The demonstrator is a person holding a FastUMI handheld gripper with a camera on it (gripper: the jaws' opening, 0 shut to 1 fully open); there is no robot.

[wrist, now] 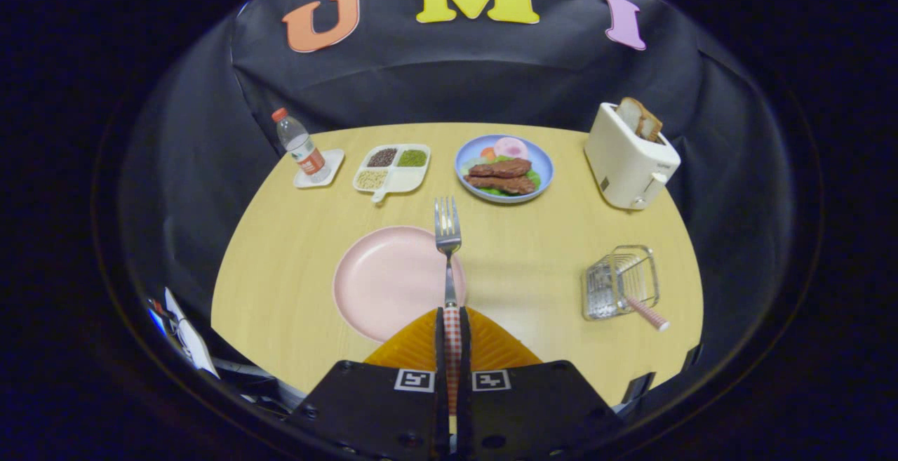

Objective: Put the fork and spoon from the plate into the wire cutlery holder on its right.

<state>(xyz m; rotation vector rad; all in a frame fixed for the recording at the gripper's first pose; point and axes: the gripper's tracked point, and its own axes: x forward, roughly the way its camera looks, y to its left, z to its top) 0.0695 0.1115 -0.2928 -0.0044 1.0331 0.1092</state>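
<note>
The stiff, light fork (447,236) is clamped by its checked handle between the gripper (452,324) fingers above the pink plate (382,282), probably securely, with the wire cutlery holder (621,282) to the right.

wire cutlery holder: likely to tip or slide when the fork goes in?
Probably light: the holder is thin open wire. It already leans, with one handle sticking out, so a nudge may shift it. The gripper is shut on the fork.
</note>
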